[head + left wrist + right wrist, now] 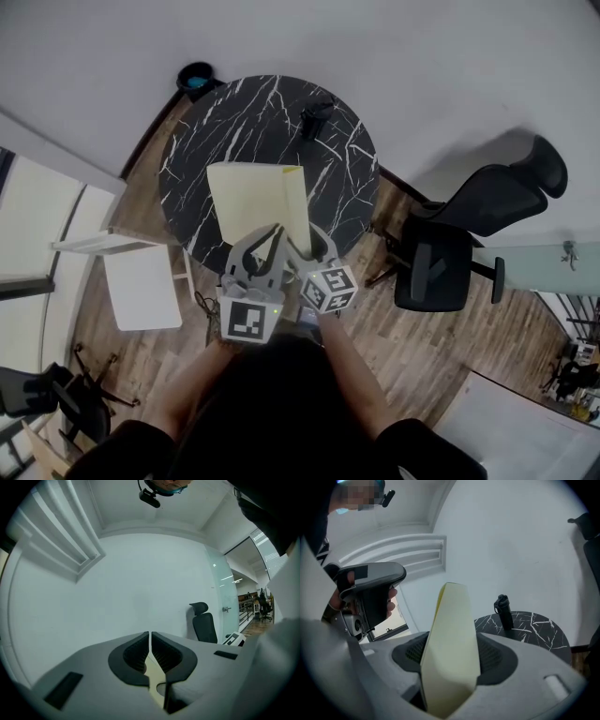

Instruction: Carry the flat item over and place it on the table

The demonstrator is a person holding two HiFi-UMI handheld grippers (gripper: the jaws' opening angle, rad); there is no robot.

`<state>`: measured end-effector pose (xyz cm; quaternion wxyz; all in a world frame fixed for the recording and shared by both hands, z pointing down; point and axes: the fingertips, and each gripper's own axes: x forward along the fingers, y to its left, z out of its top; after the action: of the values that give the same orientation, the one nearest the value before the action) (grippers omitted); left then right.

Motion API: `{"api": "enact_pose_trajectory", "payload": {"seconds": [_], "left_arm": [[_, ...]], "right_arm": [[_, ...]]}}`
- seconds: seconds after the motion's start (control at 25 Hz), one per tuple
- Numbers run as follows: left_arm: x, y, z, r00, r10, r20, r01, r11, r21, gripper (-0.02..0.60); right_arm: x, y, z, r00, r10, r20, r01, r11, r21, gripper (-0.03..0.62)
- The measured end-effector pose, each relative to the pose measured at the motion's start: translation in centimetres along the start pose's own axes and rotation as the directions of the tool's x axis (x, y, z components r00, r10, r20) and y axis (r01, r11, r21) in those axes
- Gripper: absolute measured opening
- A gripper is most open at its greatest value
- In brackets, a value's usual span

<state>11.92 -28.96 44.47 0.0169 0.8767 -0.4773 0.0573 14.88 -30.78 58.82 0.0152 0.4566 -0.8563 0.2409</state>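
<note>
The flat item (258,197) is a pale yellow sheet-like folder, held in the air above the near half of the round black marble table (262,112). My left gripper (265,251) is shut on its near edge; in the left gripper view only a thin cream strip (155,673) shows between the closed jaws (150,641). My right gripper (314,246) sits just to the right. In the right gripper view the flat item (452,639) stands up between the widely spread jaws (454,658), and no pad visibly presses on it.
A black bottle (314,120) stands on the far side of the table (534,625), also seen as a bottle (502,611) past the right jaws. A black office chair (469,234) is to the right, a white chair (141,281) to the left, a dark bin (195,80) by the wall.
</note>
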Motion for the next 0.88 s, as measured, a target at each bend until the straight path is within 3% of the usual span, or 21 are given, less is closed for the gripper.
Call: {"api": "enact_pose_trajectory", "payload": {"seconds": [0.32, 0.56, 0.76, 0.88], "left_arm": [[-0.6, 1.0, -0.3, 1.0, 0.013, -0.014, -0.012, 1.0, 0.015, 0.012], [-0.8, 1.4, -0.8, 1.0, 0.008, -0.023, -0.008, 1.0, 0.015, 0.012], [-1.0, 2.9, -3.4, 0.998, 0.032, -0.061, -0.032, 0.999, -0.004, 0.012], [-1.2, 5.9, -7.5, 0.99, 0.052, -0.132, -0.04, 0.995, 0.096, 0.014]], "right_arm": [[1.7, -1.3, -1.6, 0.997, -0.067, 0.023, 0.067, 0.997, 0.037, 0.298], [3.1, -0.8, -6.0, 0.993, -0.047, -0.11, 0.036, 0.994, -0.099, 0.305], [4.4, -2.3, -7.9, 0.995, -0.014, -0.098, 0.021, 0.998, 0.066, 0.305], [4.8, -3.3, -8.4, 0.995, 0.004, -0.097, 0.004, 0.997, 0.083, 0.305]]}}
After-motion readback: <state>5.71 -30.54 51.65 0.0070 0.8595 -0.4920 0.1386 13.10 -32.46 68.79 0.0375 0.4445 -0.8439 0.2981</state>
